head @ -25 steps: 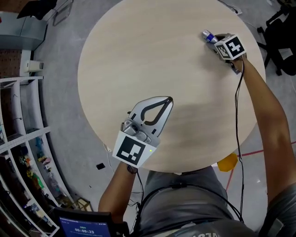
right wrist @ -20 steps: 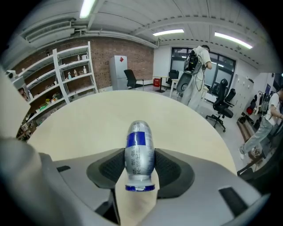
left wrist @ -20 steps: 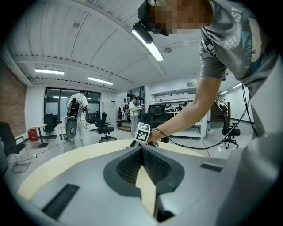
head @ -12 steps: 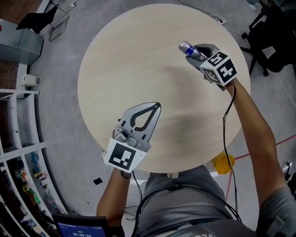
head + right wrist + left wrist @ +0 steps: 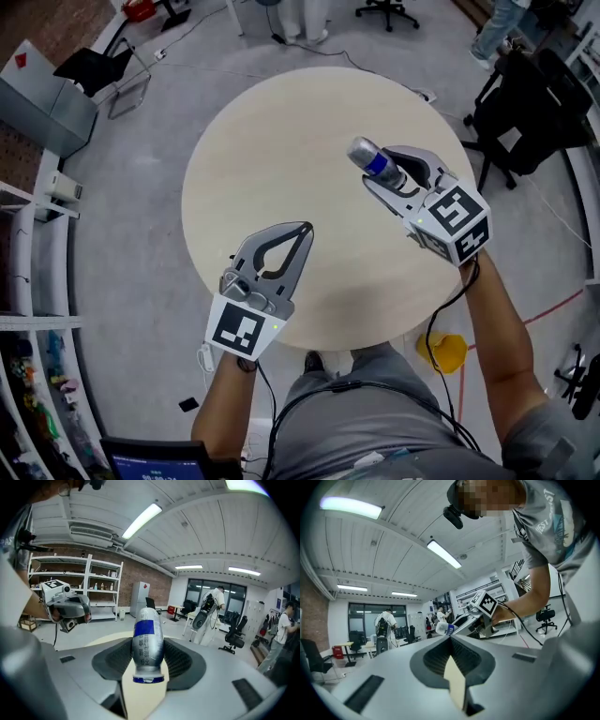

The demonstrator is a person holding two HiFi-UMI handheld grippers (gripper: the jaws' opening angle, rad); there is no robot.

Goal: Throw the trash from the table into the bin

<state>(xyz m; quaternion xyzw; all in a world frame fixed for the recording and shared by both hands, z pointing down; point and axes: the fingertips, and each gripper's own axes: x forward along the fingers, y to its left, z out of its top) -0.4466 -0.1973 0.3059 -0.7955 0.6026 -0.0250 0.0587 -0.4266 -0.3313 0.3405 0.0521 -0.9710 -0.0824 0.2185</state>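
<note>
The right gripper [image 5: 382,172] has the can [image 5: 368,156] clamped between its jaws, held clear above the round table [image 5: 272,150], seemingly for the bin run, while the left gripper [image 5: 305,230] hovers, jaws together and empty.

Two pale grey claws on show: left claw [image 5: 302,228], right claw [image 5: 375,169], with dark ribbed pads [image 5: 436,659] inside. Each carries a white cube [image 5: 239,331] with black square markers. Thin black cables [image 5: 375,382] cross a grey short-sleeved T-shirt [image 5: 366,417].
</note>
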